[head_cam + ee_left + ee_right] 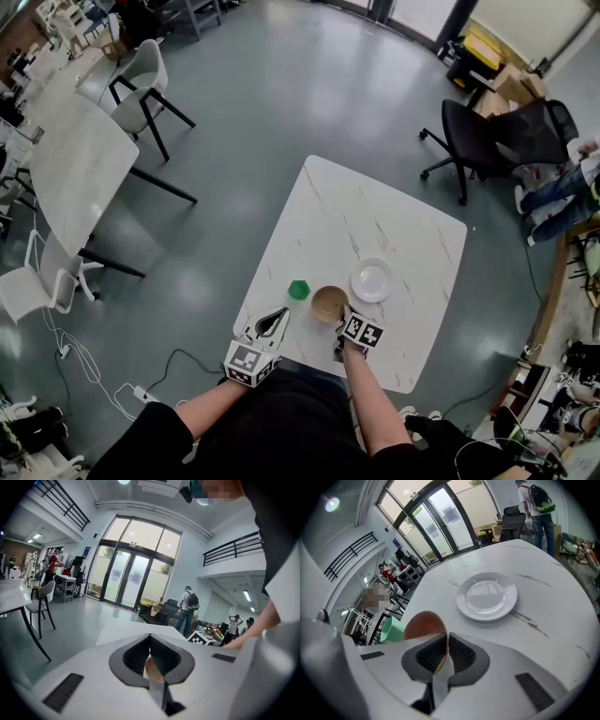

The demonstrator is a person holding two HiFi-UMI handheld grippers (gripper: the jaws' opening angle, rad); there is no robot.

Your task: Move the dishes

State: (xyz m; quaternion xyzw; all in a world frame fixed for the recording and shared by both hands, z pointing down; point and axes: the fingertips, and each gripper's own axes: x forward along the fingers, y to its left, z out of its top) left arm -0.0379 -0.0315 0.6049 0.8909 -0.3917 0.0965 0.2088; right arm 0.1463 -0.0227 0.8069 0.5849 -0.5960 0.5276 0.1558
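Note:
A brown bowl point(328, 303) sits near the front edge of the white marble table point(394, 216). My right gripper point(341, 320) is shut on the bowl's near rim point(423, 623). A white plate point(371, 279) lies just beyond and to the right of the bowl, and it looks empty in the right gripper view point(487, 596). A green cup point(299, 290) stands to the left of the bowl. My left gripper point(278, 318) hovers at the table's front edge, left of the cup, its tips point(150, 639) touching. A tan patch shows in the gap behind the tips, and I cannot tell what it is.
A black office chair point(487, 141) stands beyond the table's right corner. White tables and chairs point(84, 159) fill the left side. Cables point(84, 361) trail across the grey floor at the lower left. People stand in the background near glass doors point(126, 581).

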